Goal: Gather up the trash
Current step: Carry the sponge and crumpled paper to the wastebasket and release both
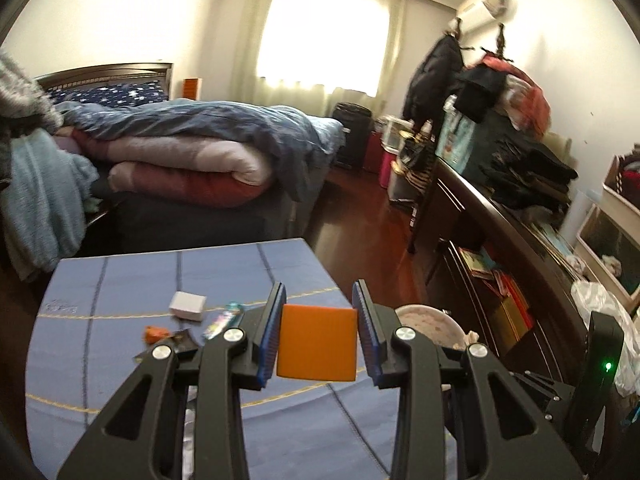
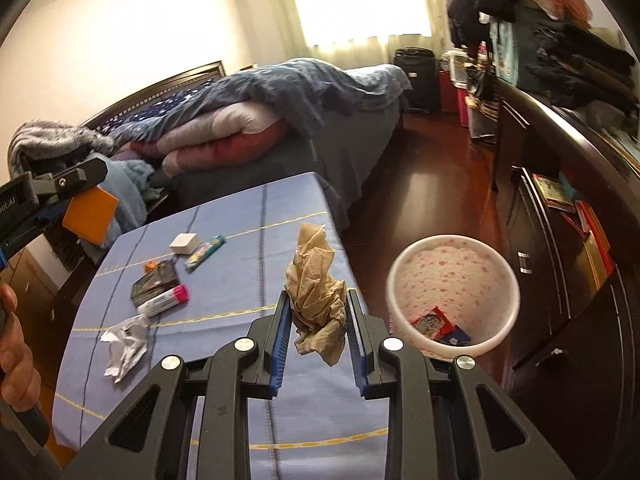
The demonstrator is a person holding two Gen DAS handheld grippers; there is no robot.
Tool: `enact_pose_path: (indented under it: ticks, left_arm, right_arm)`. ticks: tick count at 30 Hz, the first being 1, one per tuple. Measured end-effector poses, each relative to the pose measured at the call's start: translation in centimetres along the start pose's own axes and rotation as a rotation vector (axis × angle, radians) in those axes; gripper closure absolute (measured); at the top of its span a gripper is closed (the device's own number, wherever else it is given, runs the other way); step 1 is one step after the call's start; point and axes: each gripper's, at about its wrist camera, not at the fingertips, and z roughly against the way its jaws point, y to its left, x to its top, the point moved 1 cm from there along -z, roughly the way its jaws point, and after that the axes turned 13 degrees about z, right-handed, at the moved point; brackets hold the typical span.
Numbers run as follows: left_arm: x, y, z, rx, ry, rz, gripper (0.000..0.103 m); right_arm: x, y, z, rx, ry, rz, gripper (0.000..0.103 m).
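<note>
My left gripper [image 1: 319, 312] is shut on an orange box [image 1: 317, 344], held above the blue-clothed table [image 1: 120, 352]; the same box [image 2: 90, 216] shows at the left of the right wrist view. My right gripper [image 2: 317, 312] is shut on a crumpled brown paper napkin [image 2: 316, 292] over the table's right edge [image 2: 332, 216]. A white bin with a pink-speckled liner [image 2: 452, 276] stands on the floor to the right, with a few wrappers [image 2: 438, 324] inside. On the cloth lie a white box [image 2: 184, 243], a colourful tube [image 2: 205, 255], a dark packet [image 2: 154, 282], a pink-capped tube [image 2: 164, 300] and crumpled white paper [image 2: 124, 344].
A bed [image 1: 192, 152] piled with quilts stands behind the table. A dark cabinet [image 2: 560, 240] loaded with clothes runs along the right wall, close beside the bin. Red-brown floor [image 2: 420, 184] lies between them. A hand [image 2: 14, 344] holds the left gripper's handle.
</note>
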Motion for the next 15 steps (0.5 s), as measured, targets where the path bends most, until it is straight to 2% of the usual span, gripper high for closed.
enact_pose_path:
  ticks: [15]
  left_arm:
    - [-3.5, -9.0, -9.0, -0.123, 0.127, -0.154, 0.068]
  right_arm:
    - [-2.0, -9.7, -1.1, -0.157, 0.028, -0.144, 0.076]
